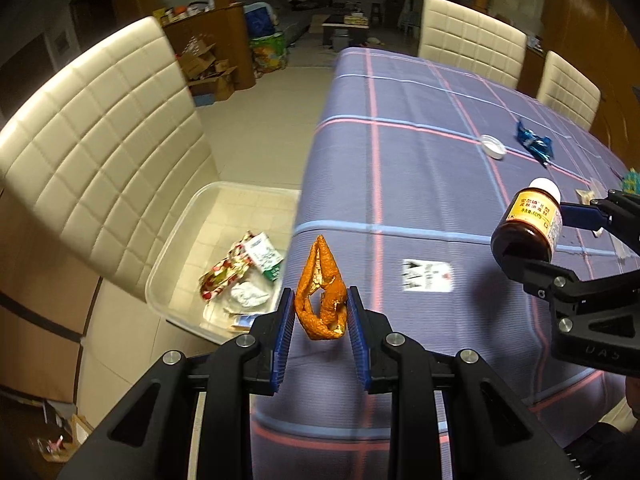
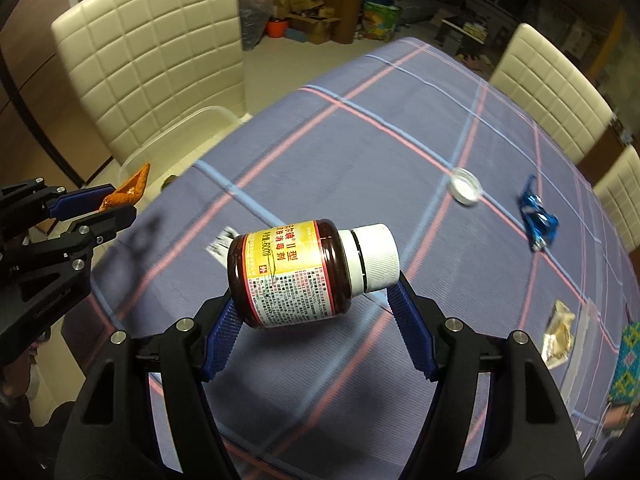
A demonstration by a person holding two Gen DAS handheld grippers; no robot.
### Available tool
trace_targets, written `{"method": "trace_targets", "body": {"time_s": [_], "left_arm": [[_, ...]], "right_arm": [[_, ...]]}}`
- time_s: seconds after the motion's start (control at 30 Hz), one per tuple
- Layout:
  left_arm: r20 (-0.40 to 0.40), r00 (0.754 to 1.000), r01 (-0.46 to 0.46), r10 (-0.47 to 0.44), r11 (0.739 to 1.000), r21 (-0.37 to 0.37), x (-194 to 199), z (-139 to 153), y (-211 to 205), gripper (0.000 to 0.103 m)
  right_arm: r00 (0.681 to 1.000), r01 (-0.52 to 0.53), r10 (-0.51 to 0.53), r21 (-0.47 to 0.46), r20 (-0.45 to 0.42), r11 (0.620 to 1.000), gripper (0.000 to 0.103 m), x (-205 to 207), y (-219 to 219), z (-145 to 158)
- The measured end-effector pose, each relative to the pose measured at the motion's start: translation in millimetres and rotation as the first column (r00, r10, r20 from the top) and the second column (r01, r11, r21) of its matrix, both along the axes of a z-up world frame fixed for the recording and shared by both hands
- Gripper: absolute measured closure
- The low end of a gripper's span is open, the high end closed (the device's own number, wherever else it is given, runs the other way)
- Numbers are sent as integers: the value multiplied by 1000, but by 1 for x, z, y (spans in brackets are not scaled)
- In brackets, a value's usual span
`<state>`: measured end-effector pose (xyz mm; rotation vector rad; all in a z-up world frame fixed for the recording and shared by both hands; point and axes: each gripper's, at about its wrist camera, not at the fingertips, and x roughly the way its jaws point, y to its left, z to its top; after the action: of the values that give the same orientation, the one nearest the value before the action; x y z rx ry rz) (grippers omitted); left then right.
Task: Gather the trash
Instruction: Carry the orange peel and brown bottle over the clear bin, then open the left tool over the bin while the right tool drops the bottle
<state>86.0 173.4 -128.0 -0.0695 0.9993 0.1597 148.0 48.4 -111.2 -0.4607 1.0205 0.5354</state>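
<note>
**Grippers loaded, bin not yet reached: holdings at this moment**

Left gripper (image 1: 320,308): I have it clamped on a curled orange peel (image 1: 322,294), pinched across its width between the blue pads (image 1: 285,334). The peel stands up out of the jaws, so it hangs clear of the cloth. It sits over the table's edge, just beside the clear plastic bin (image 1: 176,264) on the floor. My judgement: I carry it this way so it can drop straight in once the jaws part.

Right gripper (image 2: 312,300): closed on a brown bottle (image 2: 292,276) with a yellow label and white cap (image 2: 374,258). The bottle lies sideways, gripped end to end, base against one pad and the cap side against the other. It is held above the table (image 2: 360,128), well short of the bin. A grip along the length looks less secure to me than one around the body; I would keep it level while crossing.

Bin contents: a printed wrapper (image 1: 224,268), a green-and-white packet (image 1: 264,258), crumpled white paper (image 1: 248,294). Placed low beside the table, between it and a cream chair (image 1: 100,152), it catches drops from the edge.

Still on the plaid cloth: a white lid (image 1: 493,146), a blue foil wrapper (image 1: 534,142), a printed slip (image 1: 427,276), a pale packet (image 2: 558,334) near the far right. I judge the task partly done.
</note>
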Motion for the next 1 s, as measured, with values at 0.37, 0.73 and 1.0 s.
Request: {"method": "trace_targets", "body": {"time_s": [0.37, 0.73, 1.0], "left_arm": [[-22, 995, -102, 102, 995, -19, -5, -13, 56, 77], [-41, 982, -184, 183, 983, -18, 2, -25, 107, 77], [-54, 976, -213, 212, 977, -14, 15, -32, 134, 77]], "right_arm": [[993, -114, 114, -31, -19, 993, 33, -1, 73, -10], [983, -182, 180, -55, -43, 982, 33, 13, 133, -20], [978, -205, 202, -63, -54, 977, 33, 29, 167, -28]]}}
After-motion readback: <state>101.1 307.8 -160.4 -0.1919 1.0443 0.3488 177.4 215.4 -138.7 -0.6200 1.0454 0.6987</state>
